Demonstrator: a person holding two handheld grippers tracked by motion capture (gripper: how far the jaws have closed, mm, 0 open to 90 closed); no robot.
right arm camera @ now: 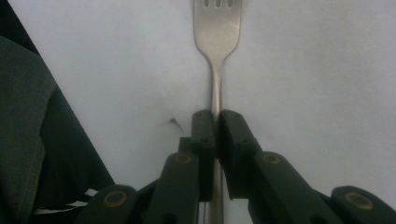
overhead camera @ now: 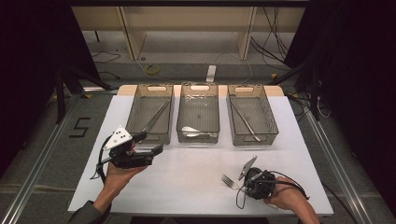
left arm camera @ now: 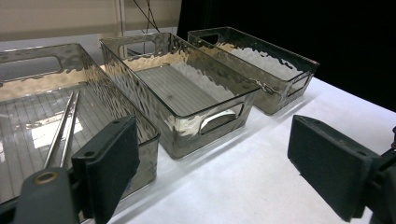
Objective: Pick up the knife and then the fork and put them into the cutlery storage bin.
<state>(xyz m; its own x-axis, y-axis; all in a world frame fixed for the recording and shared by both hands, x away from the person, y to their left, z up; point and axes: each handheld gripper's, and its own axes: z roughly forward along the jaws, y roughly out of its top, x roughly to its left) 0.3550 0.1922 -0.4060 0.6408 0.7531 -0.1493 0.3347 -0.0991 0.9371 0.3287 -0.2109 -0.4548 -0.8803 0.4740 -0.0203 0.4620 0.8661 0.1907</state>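
Observation:
A silver fork (right arm camera: 216, 28) lies on the white table, tines pointing away from me. My right gripper (right arm camera: 215, 119) is shut on its handle, both pads pressed against the thin stem. From above, the fork (overhead camera: 228, 180) sticks out left of the right gripper (overhead camera: 241, 185) near the table's front right. My left gripper (overhead camera: 150, 143) is held above the front left of the table, just before the left bin. Its jaws stand wide open around bare table in the left gripper view (left arm camera: 212, 154).
Three smoky clear bins stand in a row at the back of the table. The left bin (overhead camera: 135, 112) holds thin metal sticks (left arm camera: 63, 126), the middle bin (overhead camera: 180, 122) a spoon (overhead camera: 196, 132), and the right bin (overhead camera: 270, 116) a long utensil (overhead camera: 245, 122).

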